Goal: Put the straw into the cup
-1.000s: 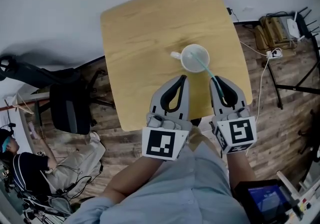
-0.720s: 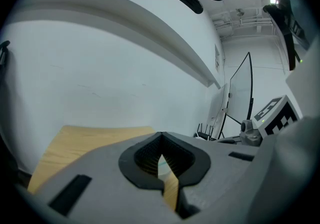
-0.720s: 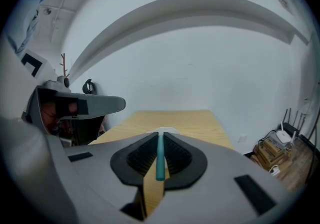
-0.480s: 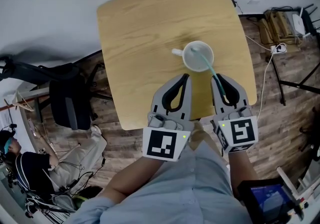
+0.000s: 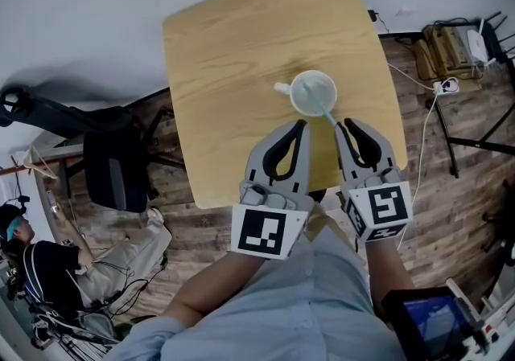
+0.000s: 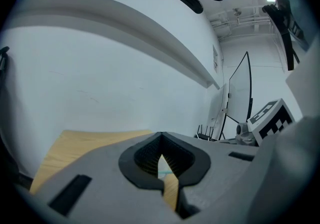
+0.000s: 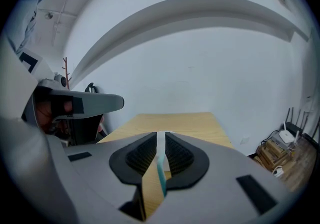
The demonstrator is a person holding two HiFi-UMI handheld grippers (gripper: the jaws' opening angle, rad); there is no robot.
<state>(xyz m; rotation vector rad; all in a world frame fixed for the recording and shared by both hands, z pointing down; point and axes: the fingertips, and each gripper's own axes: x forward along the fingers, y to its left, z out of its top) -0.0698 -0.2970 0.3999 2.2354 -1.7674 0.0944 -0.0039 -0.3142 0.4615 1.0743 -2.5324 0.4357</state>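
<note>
- Well to the left of the cup (image 5: pixel 294 102), beyond the edge of the wooden table (image 5: pixel 225 62), stands a black office chair (image 5: pixel 113 166)
- The left gripper (image 5: pixel 299 123) sits on the person's side of the cup and slightly left of it, its tips close to the cup's wall; its jaws are pressed together with nothing held between them
- The white cup stands upright on the table, handle pointing left
- The teal straw (image 5: pixel 326 112) has one end inside the cup and leans out over the rim on the near right side
- The right gripper (image 5: pixel 346 123) is just right of the cup on the person's side, jaws clamped on the straw's outer end
</note>
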